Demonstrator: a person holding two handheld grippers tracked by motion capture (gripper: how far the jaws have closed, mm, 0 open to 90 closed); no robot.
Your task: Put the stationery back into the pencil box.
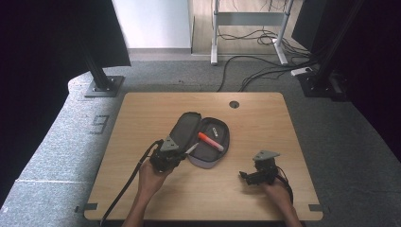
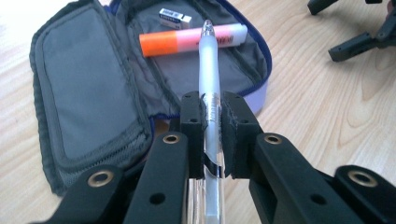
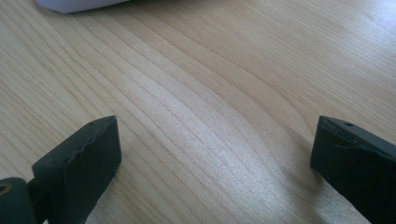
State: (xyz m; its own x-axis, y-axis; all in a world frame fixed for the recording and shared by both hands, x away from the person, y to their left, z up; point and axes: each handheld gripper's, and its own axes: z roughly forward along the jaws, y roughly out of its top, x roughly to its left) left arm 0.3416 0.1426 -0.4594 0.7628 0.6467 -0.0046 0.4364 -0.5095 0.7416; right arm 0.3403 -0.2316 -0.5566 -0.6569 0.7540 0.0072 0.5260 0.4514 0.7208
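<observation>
Over the pale, grained wooden tabletop [image 1: 156,198], the left tongs [image 2: 213,126] are clenched on a slim, translucent pen [image 2: 208,70], its tip poised above an unzipped grey fabric pencil case [image 2: 93,93]. Inside the soft, oval pouch lie a cylindrical orange-and-pink highlighter [image 2: 191,39] and a small rectangular eraser [image 2: 175,17]. Well apart, the right tongs [image 3: 212,154] hang released, black blocky jaws spread above bare wood.

A light wooden bench [image 1: 265,118] with a round cable hole [image 1: 234,104] stands on grey carpet [image 1: 56,142]. Beyond it are black stand bases [image 1: 103,86], loose cables [image 1: 265,66], a white desk frame [image 1: 215,33] and a white wall [image 1: 151,21]. Soft daylight falls evenly.
</observation>
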